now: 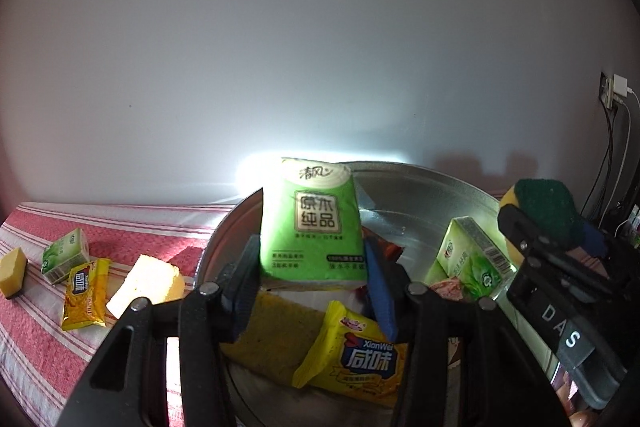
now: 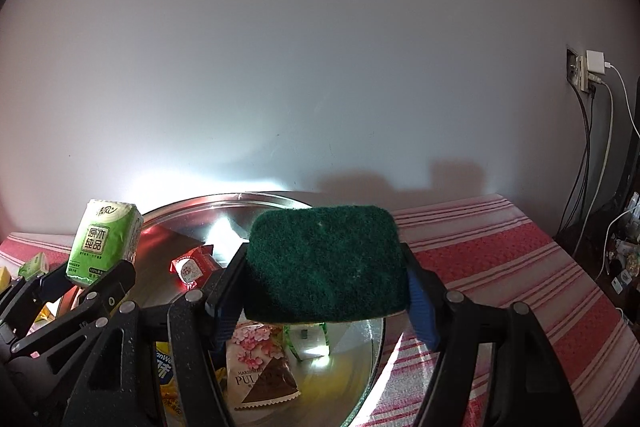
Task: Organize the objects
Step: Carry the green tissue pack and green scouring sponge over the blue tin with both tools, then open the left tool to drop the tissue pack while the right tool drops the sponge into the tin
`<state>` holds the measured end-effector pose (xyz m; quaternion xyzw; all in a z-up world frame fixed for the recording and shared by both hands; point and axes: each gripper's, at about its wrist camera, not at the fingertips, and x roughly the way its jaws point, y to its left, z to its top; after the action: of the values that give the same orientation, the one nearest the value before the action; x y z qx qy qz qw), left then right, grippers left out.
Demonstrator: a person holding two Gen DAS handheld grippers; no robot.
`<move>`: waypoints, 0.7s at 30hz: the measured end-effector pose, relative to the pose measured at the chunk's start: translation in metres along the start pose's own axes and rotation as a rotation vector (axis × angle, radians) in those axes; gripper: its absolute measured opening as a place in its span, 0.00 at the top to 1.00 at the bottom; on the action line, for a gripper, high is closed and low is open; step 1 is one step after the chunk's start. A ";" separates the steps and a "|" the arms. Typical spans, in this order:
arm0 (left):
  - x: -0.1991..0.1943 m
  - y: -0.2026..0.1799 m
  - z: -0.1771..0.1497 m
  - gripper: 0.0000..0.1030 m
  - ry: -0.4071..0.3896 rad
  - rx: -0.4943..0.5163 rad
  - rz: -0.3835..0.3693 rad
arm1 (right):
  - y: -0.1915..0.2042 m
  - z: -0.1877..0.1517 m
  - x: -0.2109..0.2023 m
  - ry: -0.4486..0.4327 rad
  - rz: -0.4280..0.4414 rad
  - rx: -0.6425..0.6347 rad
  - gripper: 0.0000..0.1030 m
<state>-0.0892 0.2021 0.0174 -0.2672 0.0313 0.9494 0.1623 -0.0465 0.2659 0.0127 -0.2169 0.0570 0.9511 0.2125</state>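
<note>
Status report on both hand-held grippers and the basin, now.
Left hand-held gripper shut on green tissue pack. Right hand-held gripper shut on green scouring sponge. Both above metal basin, already holding snack packets. Nothing in the way.

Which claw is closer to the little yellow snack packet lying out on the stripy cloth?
Left. The left claw, holding a green tissue pack over the metal bowl, is beside the yellow snack packet. The right claw is over the bowl's far side.

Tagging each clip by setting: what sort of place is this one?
Probably a home room, not a lab: a table under a red striped cloth against a plain wall, a wall socket with chargers, and a metal basin of snack packets and tissue packs.
</note>
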 end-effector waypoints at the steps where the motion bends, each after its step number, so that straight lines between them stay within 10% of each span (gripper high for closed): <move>1: 0.002 0.000 0.000 0.53 0.005 0.001 0.002 | 0.001 0.000 0.000 0.003 0.000 -0.001 0.31; 21: 0.002 0.005 -0.003 0.40 0.012 0.018 0.048 | -0.014 -0.007 0.038 0.059 0.051 -0.010 0.30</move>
<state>-0.0905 0.1973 0.0135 -0.2707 0.0471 0.9510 0.1416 -0.0688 0.2918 -0.0105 -0.2443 0.0639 0.9497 0.1853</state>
